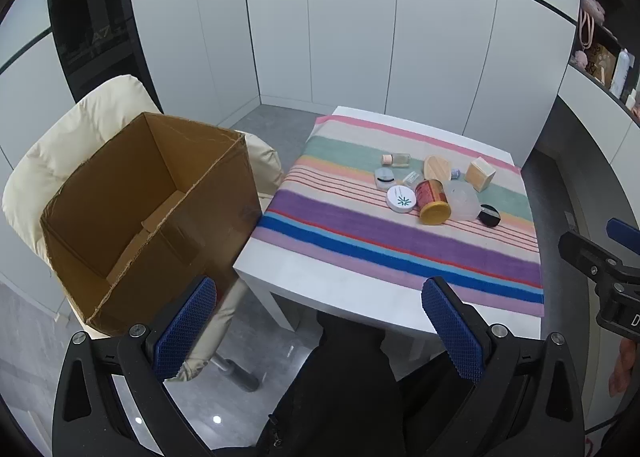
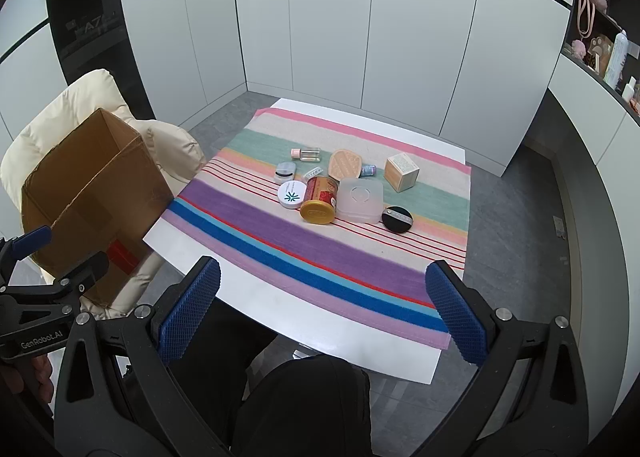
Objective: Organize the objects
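Note:
Several small items lie clustered on a striped cloth (image 2: 280, 233) over a white table (image 2: 224, 285): a red can with a gold lid (image 2: 320, 201), a white round compact (image 2: 293, 194), a clear square container (image 2: 360, 199), a black puff (image 2: 397, 219), a tan box (image 2: 401, 172) and a small clear bottle (image 2: 306, 154). An open, empty cardboard box (image 1: 152, 213) stands on a cream chair (image 1: 60, 145) left of the table. My left gripper (image 1: 320, 329) and right gripper (image 2: 324, 309) both hover open above the table's near edge, well short of the items, holding nothing.
White cabinet panels close off the back. A shelf (image 2: 600, 53) with bottles and plush items runs along the right wall. The person's dark-clothed lap (image 2: 304, 409) sits below the table's near edge. Grey floor (image 2: 512, 217) surrounds the table.

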